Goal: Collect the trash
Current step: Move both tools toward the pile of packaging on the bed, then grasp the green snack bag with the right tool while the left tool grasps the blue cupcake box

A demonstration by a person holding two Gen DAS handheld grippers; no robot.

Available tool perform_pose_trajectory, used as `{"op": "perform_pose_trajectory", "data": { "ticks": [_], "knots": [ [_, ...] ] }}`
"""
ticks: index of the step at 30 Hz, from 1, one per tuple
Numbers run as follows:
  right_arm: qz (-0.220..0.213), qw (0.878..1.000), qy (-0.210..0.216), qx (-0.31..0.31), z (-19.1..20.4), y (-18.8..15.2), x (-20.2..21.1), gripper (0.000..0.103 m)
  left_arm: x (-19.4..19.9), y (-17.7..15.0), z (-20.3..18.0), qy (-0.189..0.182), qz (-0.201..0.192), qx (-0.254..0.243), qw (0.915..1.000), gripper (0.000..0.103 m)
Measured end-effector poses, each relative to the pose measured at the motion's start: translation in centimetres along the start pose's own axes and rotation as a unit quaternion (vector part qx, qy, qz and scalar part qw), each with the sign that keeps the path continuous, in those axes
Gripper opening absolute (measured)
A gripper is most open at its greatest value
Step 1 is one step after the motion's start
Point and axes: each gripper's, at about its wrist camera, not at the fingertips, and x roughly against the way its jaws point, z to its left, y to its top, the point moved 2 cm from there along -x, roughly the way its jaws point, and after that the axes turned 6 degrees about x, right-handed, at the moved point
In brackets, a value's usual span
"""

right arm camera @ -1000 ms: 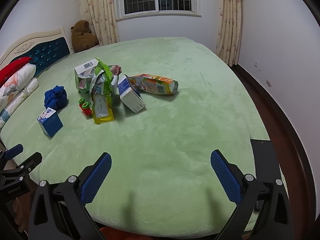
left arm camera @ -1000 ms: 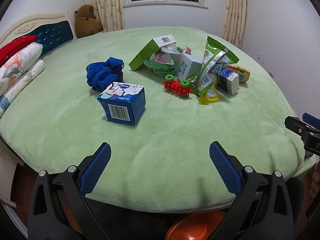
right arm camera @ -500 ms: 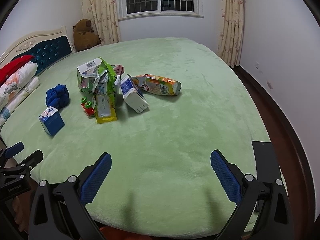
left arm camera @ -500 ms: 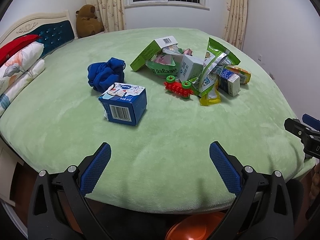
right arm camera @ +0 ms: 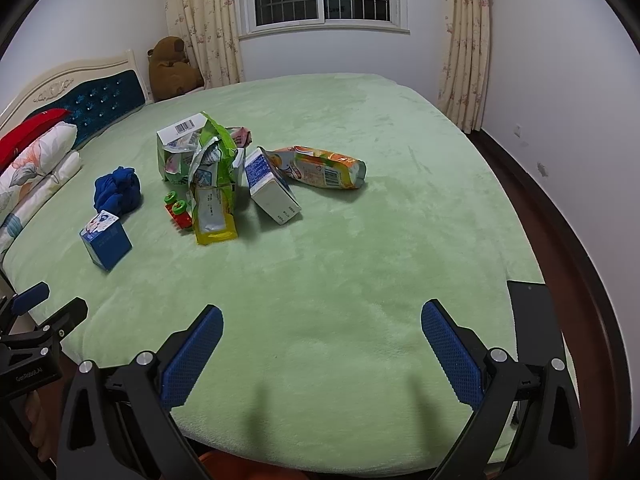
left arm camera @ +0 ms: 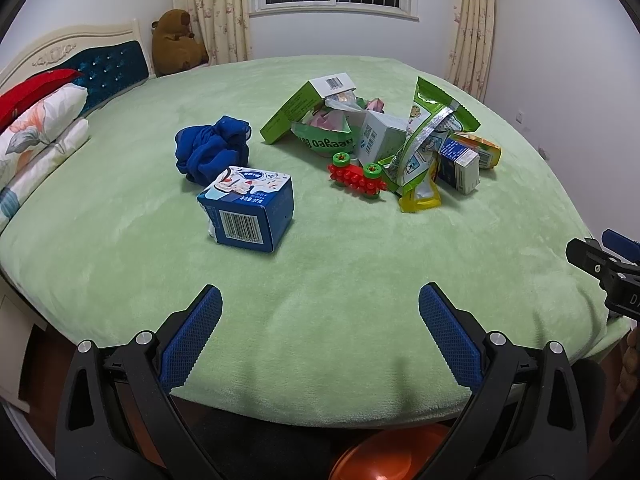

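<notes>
Your left tongs (left arm camera: 320,320) and right tongs (right arm camera: 322,330) are both spread wide and empty over the near edge of the bed (left arm camera: 360,264). Landmark: the blue carton (left arm camera: 250,208). Behind it lies blue cloth (left arm camera: 212,150). To its right: red toy (left arm camera: 357,176), then the trash pile (left arm camera: 400,136), touching the toy.

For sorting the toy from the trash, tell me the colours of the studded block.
The studded block is red with green wheels, clearest in the left wrist view.
</notes>
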Motion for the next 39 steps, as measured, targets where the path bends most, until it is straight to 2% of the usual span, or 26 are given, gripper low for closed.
{"op": "perform_pose_trajectory", "data": {
  "ticks": [9, 14, 22, 25, 33, 35, 38, 39],
  "knots": [
    [0.003, 1.000, 0.012, 0.001, 0.5, 0.6, -0.9, 0.098, -0.1, 0.2, 0.2, 0.000, -0.004, -0.001, 1.0000, 0.096],
    [0.002, 0.999, 0.049, 0.002, 1.4, 1.8, -2.2, 0.098, -0.4, 0.3, 0.7, 0.003, -0.010, -0.006, 0.9999, 0.096],
    [-0.047, 0.990, 0.125, 0.040, 5.7, 6.7, -4.9, 0.098, -1.4, 0.5, 2.0, 0.007, -0.015, -0.004, 0.9999, 0.096],
    [-0.059, 0.987, 0.141, 0.038, 6.8, 8.8, -6.4, 0.098, -1.6, 0.6, 2.6, 0.009, -0.019, -0.004, 0.9998, 0.096],
    [-0.047, 0.989, 0.142, 0.017, 8.0, 12.0, -11.3, 0.097, -2.9, 1.0, 4.3, 0.005, -0.023, 0.009, 0.9997, 0.096],
    [-0.043, 0.989, 0.140, 0.022, 8.4, 12.2, -12.0, 0.092, -3.3, 1.1, 4.7, 0.003, -0.022, 0.013, 0.9997, 0.096],
    [-0.034, 0.989, 0.140, 0.032, 8.8, 12.4, -12.9, 0.070, -3.8, 1.2, 5.3, 0.002, -0.018, 0.019, 0.9996, 0.096],
    [-0.026, 0.989, 0.142, 0.037, 9.0, 12.4, -13.3, 0.057, -4.0, 1.2, 5.5, 0.000, -0.016, 0.022, 0.9996, 0.096]
  ]
}}
